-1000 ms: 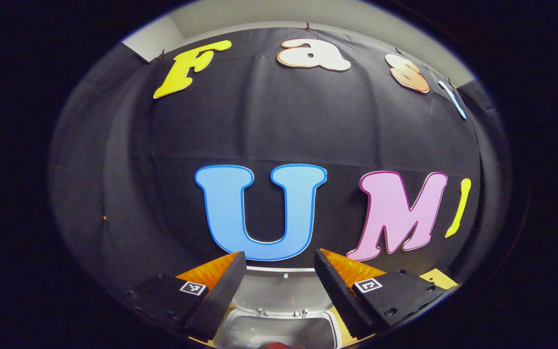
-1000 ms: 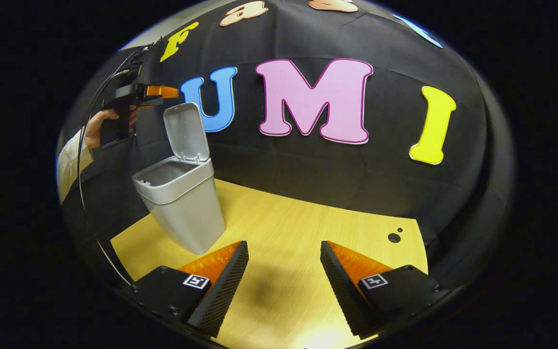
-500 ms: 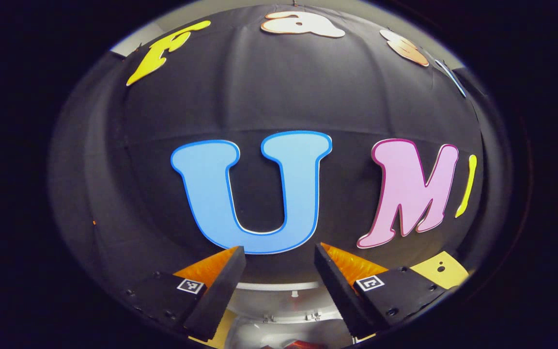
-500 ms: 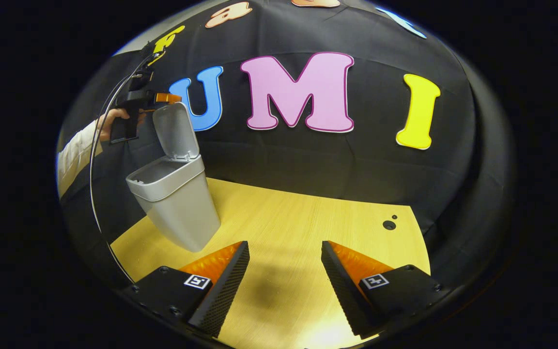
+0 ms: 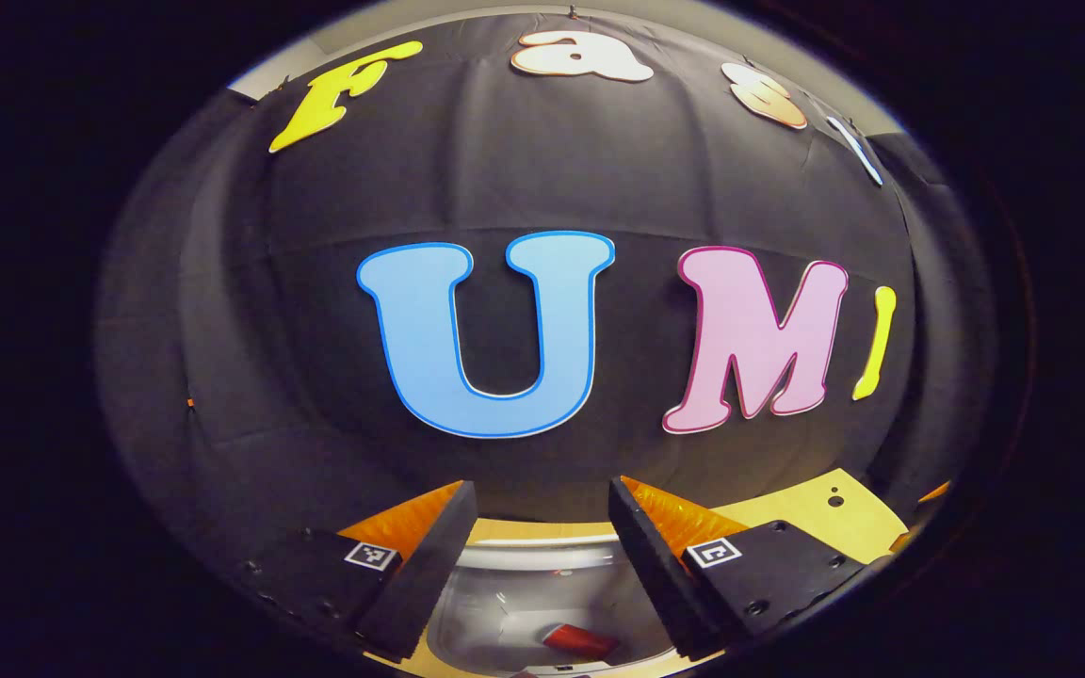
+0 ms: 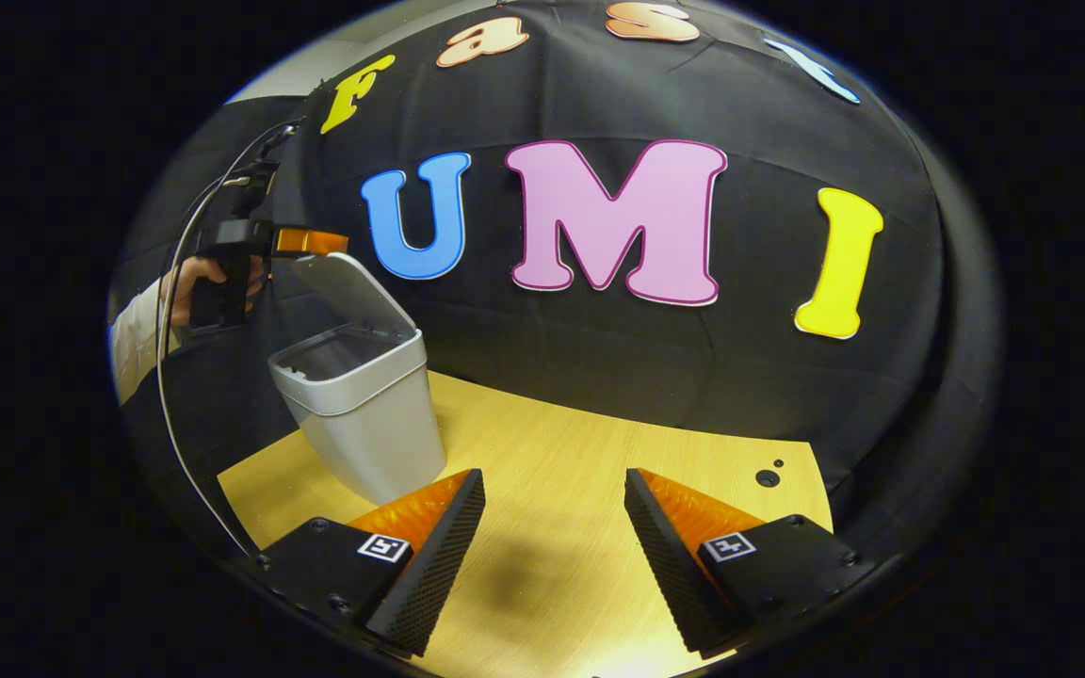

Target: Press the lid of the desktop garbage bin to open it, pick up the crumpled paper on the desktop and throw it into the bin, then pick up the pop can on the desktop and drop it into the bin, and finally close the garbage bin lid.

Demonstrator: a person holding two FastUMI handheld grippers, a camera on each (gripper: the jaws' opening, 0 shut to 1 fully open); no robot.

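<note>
Bin (image 6: 359, 410) on the tabletop (image 6: 580, 471), lid (image 6: 349, 292) tilted half down, just under the left tool (image 6: 312, 242), jaws wide and empty. A red can (image 5: 580, 640) lies inside, below that tool. Right tool (image 6: 552, 537) wide, empty, off beside the bin.

Left gripper (image 5: 542, 527) was held level and pointed forward, jaws spread wide with nothing between them. In the right gripper view the same left gripper (image 6: 321, 242) showed farther off at upper left, raised high, fingers pointing to that view's right, gripped from behind by a hand (image 6: 192, 287) with a light sleeve (image 6: 133, 334) at the wrist. Right gripper (image 6: 554, 523) sat low, angled slightly down, jaws wide apart, empty.
</note>
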